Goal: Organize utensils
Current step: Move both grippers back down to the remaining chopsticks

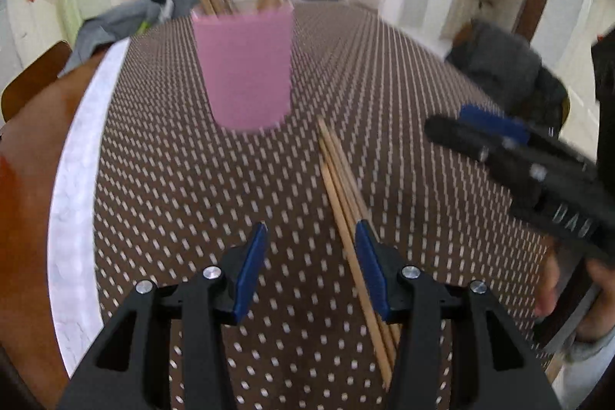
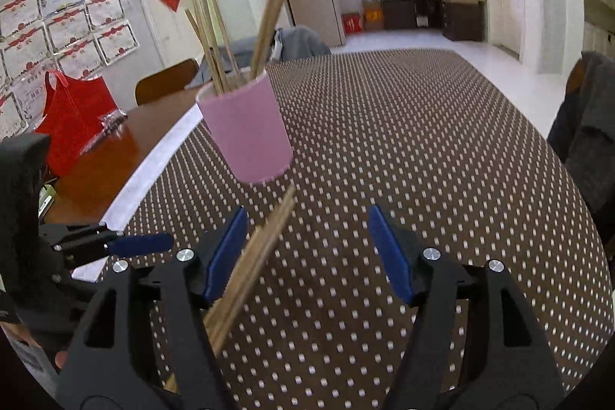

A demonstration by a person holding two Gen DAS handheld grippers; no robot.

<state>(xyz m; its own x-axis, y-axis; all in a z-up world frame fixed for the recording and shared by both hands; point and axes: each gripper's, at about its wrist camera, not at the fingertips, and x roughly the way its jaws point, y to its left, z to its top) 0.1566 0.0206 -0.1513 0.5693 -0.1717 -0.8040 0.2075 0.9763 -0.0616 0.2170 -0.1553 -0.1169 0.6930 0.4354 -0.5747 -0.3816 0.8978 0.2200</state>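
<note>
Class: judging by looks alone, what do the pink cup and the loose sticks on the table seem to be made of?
Pink cup: probably matte plastic, with an even, opaque colour and no shine; silicone or ceramic cannot be ruled out.
Loose sticks: likely bamboo or unfinished wood, pale tan, thin, straight and dull.

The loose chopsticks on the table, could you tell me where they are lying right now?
The loose chopsticks lie flat on the dotted tablecloth, just in front of the pink cup, passing by the left gripper's right-hand finger.
</note>
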